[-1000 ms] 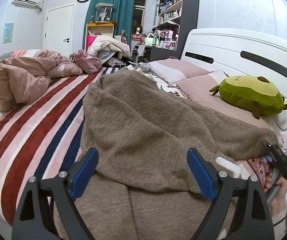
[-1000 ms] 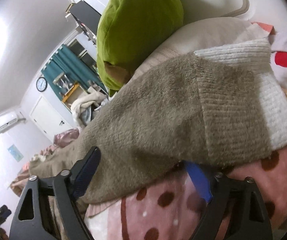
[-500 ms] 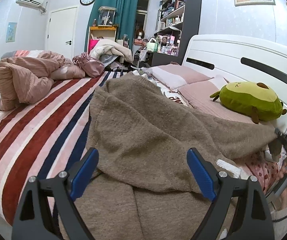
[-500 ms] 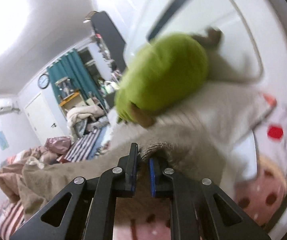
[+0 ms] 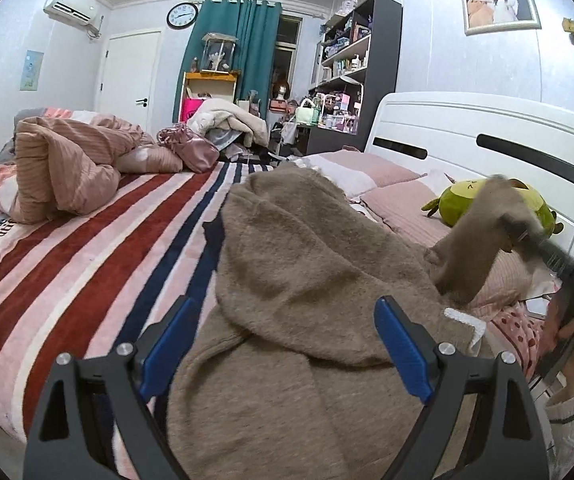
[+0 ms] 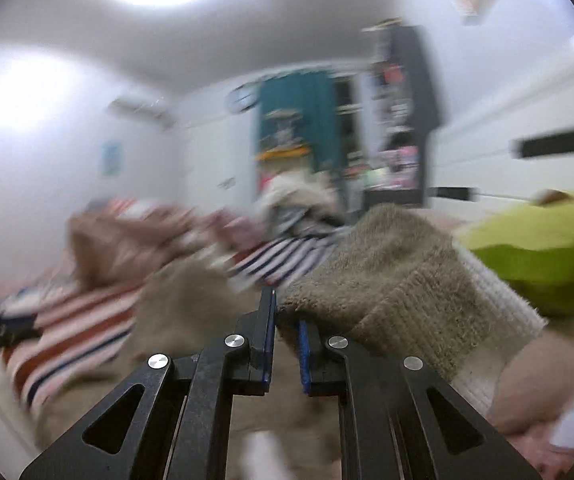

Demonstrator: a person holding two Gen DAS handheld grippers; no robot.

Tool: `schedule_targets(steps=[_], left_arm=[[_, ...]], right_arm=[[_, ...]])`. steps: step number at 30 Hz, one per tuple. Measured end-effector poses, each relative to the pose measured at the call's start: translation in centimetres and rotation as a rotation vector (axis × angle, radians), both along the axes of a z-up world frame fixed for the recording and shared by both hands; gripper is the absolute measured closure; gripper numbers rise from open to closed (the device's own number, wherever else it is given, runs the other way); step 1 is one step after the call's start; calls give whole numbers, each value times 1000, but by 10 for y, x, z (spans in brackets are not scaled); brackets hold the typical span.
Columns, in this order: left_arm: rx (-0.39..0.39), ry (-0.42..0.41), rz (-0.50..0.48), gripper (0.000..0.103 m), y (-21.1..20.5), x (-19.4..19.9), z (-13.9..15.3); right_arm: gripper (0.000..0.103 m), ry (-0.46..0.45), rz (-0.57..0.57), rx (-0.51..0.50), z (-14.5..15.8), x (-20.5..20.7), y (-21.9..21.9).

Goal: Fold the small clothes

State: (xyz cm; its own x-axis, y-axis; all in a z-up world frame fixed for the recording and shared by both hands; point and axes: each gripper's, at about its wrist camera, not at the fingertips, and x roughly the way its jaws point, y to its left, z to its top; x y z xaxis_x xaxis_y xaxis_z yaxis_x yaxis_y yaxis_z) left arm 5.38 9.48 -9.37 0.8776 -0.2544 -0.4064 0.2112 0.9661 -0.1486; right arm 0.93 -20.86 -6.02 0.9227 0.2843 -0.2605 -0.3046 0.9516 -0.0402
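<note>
On the bed [image 5: 67, 264], near the white headboard [image 5: 487, 140], the right tongs [image 6: 285, 340] are now carrying the cuff end of the brown sweater's sleeve [image 5: 483, 232] up off the bedding; a second ago that cuff was lying flat on the polka-dot cover and the tongs were only straddling it, wide apart. Those tongs are now standing nearly closed, with a fold of brown knit pinched between the blue pads [image 6: 303, 356], ribbed cuff and white trim trailing to their right beside the green avocado plush [image 6: 543, 256]. Heavy blur in the right wrist view is indicating fast travel. In my judgement, this is opening the sleeve fold, with the sleeve being drawn back across the body. The brown sweater [image 5: 307, 280] is lying spread over the striped blanket, its hem end directly under and between the left tongs [image 5: 283, 344], which are hovering fully spread and gripping nothing. Whether they are touching the knit cannot be determined.
</note>
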Motion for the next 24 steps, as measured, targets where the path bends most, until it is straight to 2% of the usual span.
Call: schedule_targets(steps=[3, 4, 6, 8, 11, 15, 16, 18, 21, 24], left_arm=[[-7, 0, 4, 13, 13, -3, -5], [-17, 4, 8, 13, 19, -4, -8], [-38, 16, 24, 13, 27, -4, -12], [-59, 33, 41, 13, 36, -3, -16], [-67, 41, 56, 12, 44, -3, -20], [-60, 44, 72, 12, 47, 2, -21], [-62, 43, 71, 12, 47, 2, -21], [-68, 42, 67, 12, 46, 4, -21], [-59, 40, 63, 12, 41, 6, -21], [-55, 47, 56, 12, 34, 8, -21]], right_arm=[[98, 109, 94, -131, -33, 11, 58], [98, 179, 129, -154, -52, 18, 77], [97, 309, 154, -155, -82, 32, 96], [94, 392, 163, -150, -100, 42, 105], [79, 461, 192, -107, -111, 46, 103], [58, 444, 217, -83, -92, 25, 85], [56, 429, 222, -71, -86, 16, 79], [44, 384, 210, -47, -72, 4, 67], [36, 325, 163, 10, -54, -7, 45], [12, 269, 78, 62, -49, -2, 21]])
